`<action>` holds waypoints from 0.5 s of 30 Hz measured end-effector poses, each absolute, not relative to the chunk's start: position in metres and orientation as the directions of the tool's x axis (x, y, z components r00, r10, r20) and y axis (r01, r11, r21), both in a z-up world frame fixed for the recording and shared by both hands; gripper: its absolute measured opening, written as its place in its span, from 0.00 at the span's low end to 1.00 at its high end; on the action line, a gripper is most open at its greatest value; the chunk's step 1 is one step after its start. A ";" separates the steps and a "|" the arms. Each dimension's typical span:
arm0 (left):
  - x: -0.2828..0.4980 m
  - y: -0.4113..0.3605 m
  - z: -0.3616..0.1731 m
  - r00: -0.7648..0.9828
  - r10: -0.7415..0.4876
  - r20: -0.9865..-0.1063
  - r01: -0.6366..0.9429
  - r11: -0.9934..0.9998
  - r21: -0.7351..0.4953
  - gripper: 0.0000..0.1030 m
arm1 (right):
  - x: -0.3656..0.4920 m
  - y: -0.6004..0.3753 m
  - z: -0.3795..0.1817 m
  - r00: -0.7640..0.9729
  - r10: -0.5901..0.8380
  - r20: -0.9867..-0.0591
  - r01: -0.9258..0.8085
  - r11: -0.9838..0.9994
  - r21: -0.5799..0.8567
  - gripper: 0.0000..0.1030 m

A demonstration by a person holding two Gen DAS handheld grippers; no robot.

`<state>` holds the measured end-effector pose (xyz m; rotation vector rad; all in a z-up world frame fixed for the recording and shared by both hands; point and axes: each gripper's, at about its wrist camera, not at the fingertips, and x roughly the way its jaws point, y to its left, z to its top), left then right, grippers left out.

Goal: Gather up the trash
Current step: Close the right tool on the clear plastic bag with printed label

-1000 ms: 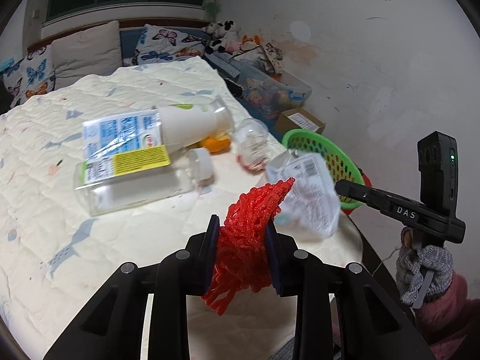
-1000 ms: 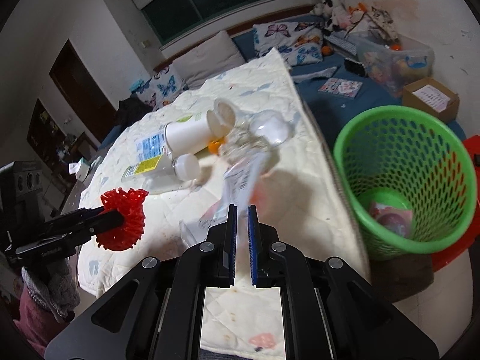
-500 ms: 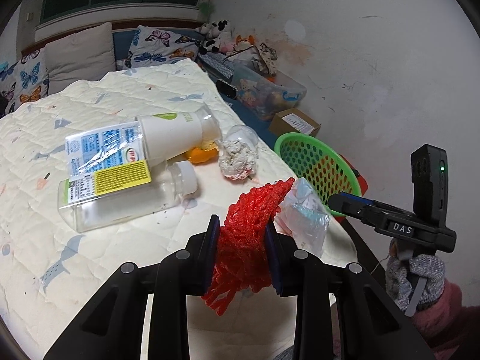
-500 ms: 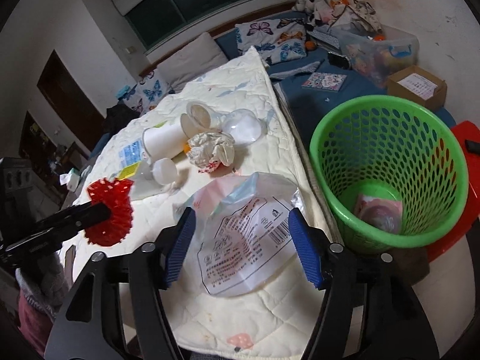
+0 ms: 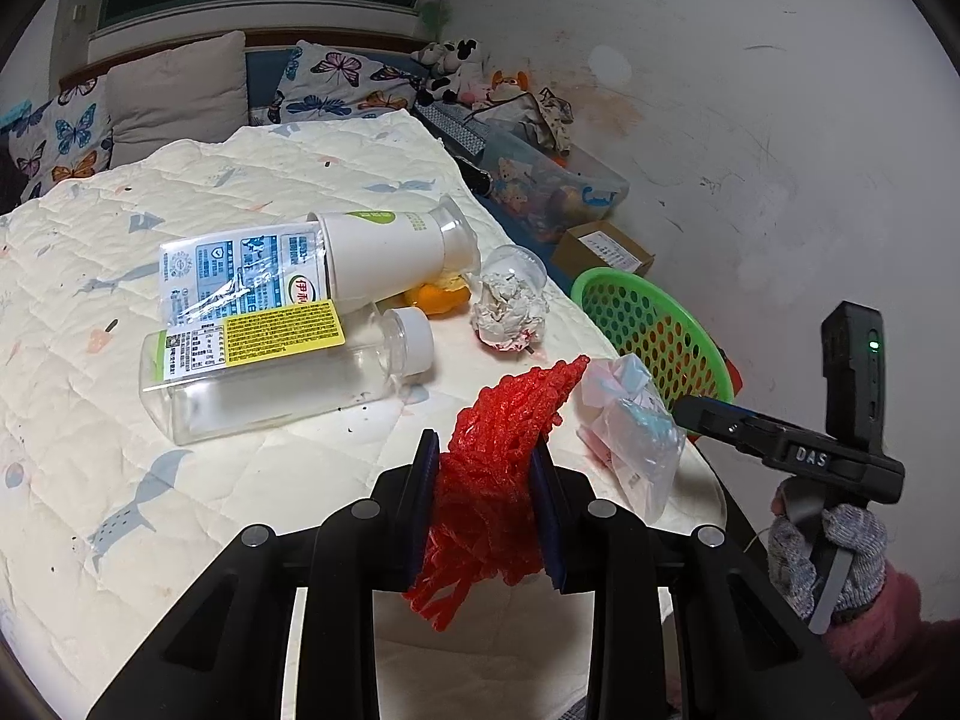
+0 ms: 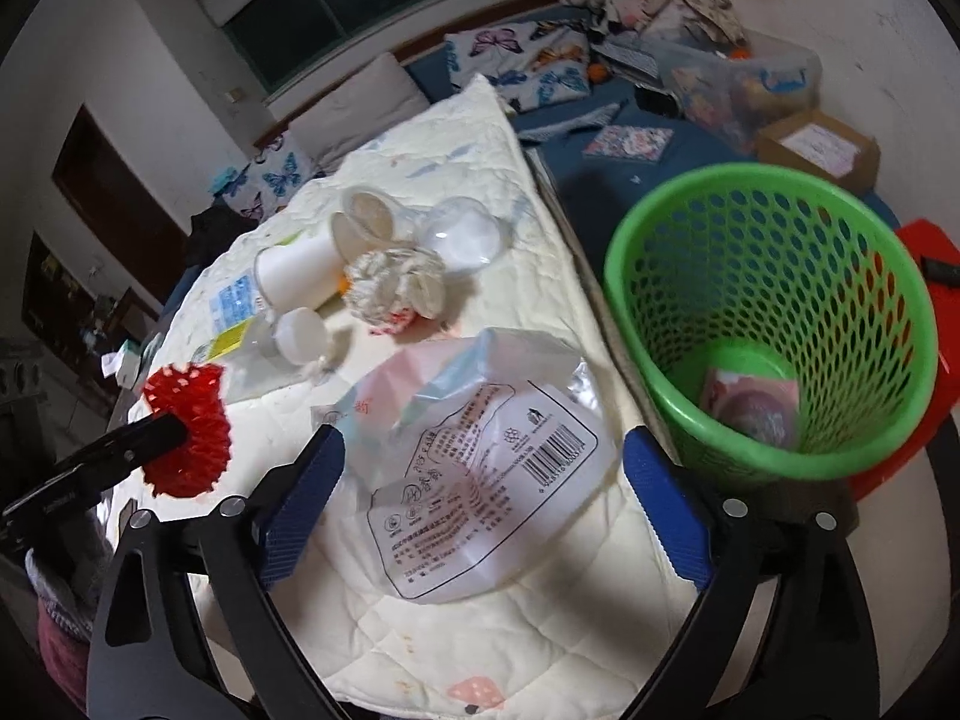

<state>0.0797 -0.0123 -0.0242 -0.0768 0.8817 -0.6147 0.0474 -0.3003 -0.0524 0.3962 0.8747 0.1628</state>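
The left gripper (image 5: 485,501) is clamped on a bunched red foam fruit net (image 5: 501,468), above the cream quilted bed cover (image 5: 78,420). Just right of the net lies a crumpled clear plastic wrapper (image 5: 630,444), with the right gripper's black finger (image 5: 714,417) beside it, held by a hand in a grey knit glove (image 5: 831,555). Beyond the net lie a clear square bottle with a yellow label (image 5: 264,366), a white yoghurt bottle (image 5: 366,255), a crumpled white tissue (image 5: 507,312) and orange peel (image 5: 438,297). Right of the net, off the cover's edge, stands a green perforated plastic basket (image 5: 648,324)
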 end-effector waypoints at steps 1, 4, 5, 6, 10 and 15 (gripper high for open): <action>0.080 -0.013 -0.024 0.477 -0.531 -0.700 0.471 0.827 -0.306 0.28 | 0.050 -0.303 -0.055 0.631 0.308 -0.712 0.028 0.908 0.417 0.92; 0.080 -0.012 -0.025 0.476 -0.531 -0.701 0.471 0.827 -0.307 0.28 | 0.058 -0.309 -0.061 0.637 0.297 -0.712 0.057 0.902 0.428 0.92; 0.079 -0.013 -0.025 0.475 -0.531 -0.702 0.471 0.827 -0.306 0.28 | 0.061 -0.310 -0.062 0.638 0.286 -0.715 0.067 0.904 0.422 0.92; 0.079 -0.013 -0.026 0.475 -0.530 -0.703 0.471 0.827 -0.306 0.28 | 0.066 -0.311 -0.065 0.635 0.272 -0.723 0.082 0.907 0.413 0.92; 0.079 -0.013 -0.028 0.474 -0.524 -0.708 0.467 0.831 -0.302 0.28 | 0.078 -0.313 -0.078 0.602 0.292 -0.743 0.103 0.894 0.435 0.92; 0.083 -0.013 -0.031 0.466 -0.521 -0.715 0.459 0.833 -0.308 0.28 | 0.081 -0.293 -0.077 0.603 0.248 -0.759 0.051 0.937 0.347 0.79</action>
